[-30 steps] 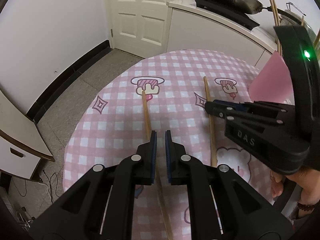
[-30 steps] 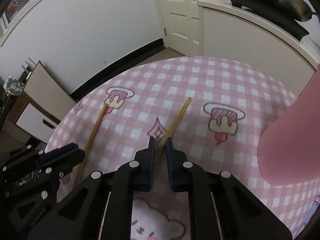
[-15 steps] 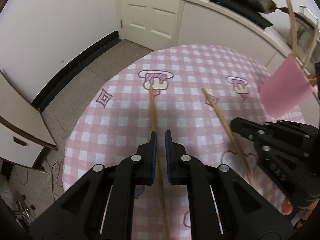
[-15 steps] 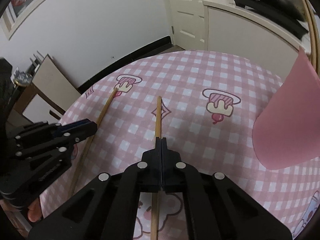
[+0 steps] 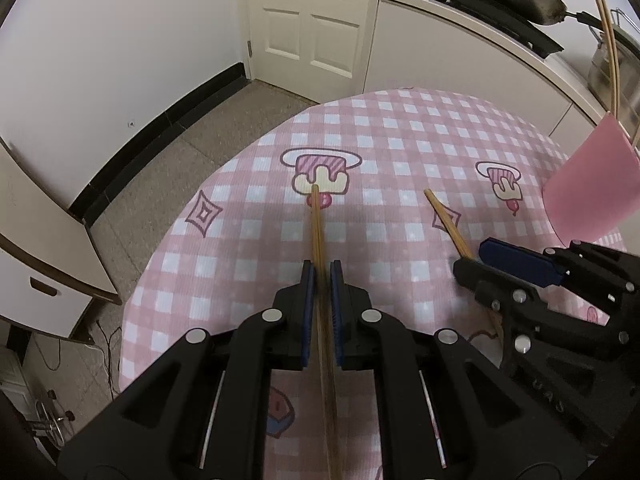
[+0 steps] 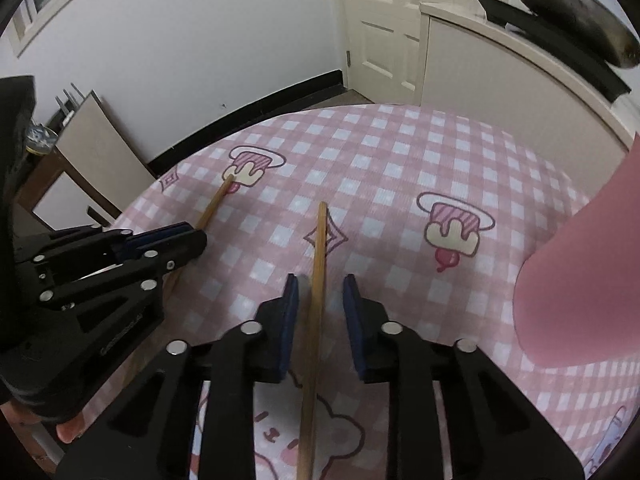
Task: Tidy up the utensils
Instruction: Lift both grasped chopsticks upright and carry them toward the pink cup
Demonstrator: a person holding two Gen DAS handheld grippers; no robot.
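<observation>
On the pink checked tablecloth (image 5: pixel 400 128) two chopsticks are lying well apart. The left gripper (image 5: pixel 320 280) is straddling the left chopstick (image 5: pixel 318 232) with its jaws slightly apart, not yet pinching it. The right gripper (image 6: pixel 320 292) is sitting spread wide around the right chopstick (image 6: pixel 319 248). A pink holder (image 5: pixel 592 196) is standing near the table's right edge.
</observation>
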